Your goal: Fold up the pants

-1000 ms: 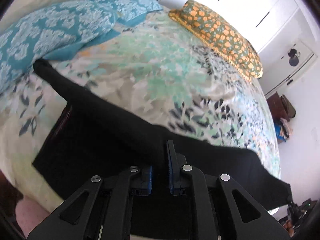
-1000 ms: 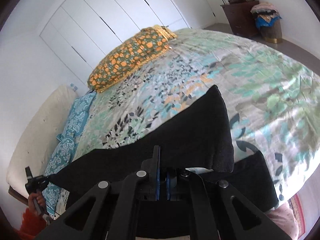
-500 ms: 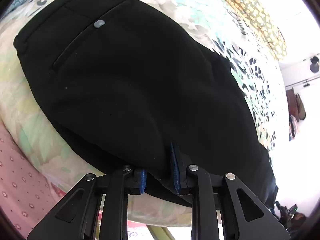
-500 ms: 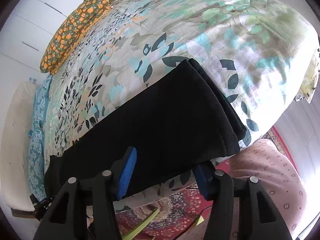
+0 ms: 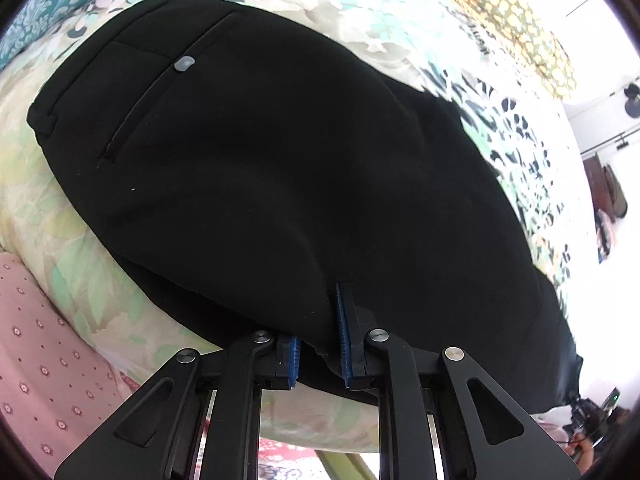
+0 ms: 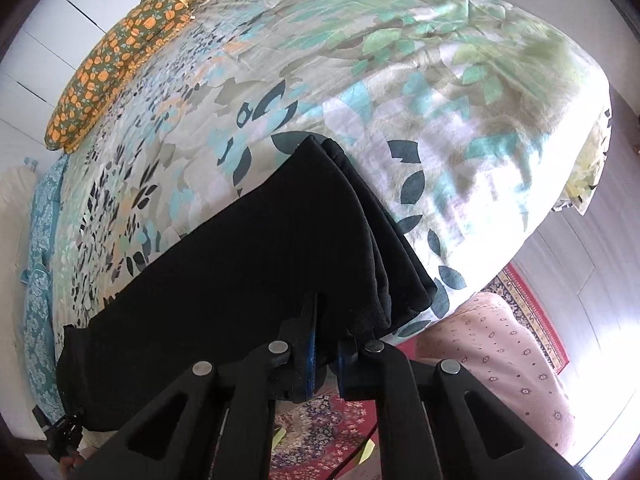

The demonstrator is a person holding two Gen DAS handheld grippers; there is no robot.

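Black pants (image 5: pixel 280 160) lie folded lengthwise along the near edge of the bed. The waist end, with a back pocket and its grey button (image 5: pixel 184 64), is in the left wrist view. My left gripper (image 5: pixel 318 344) points steeply down at the near edge. Its jaws are closing, with a fold of the fabric between the blue pads (image 5: pixel 343 336). The right wrist view holds the leg end of the pants (image 6: pixel 240 272), where the stacked hems (image 6: pixel 400 280) reach the bed's edge. There the right gripper (image 6: pixel 325 344) is closing, its pads nearly together on the cloth's near edge.
The bed's floral cover (image 6: pixel 400 100) stretches beyond the pants. An orange patterned pillow (image 6: pixel 116 60) and a teal pillow (image 5: pixel 60 12) lie at the head. Pink dotted fabric (image 6: pixel 500 360) hangs below the bed edge over a red rug (image 6: pixel 528 304).
The pants, held up stretched between both grippers a second ago, have come down flat on the bed. The right jaws, wide apart half a second ago, have closed on the cloth's edge.
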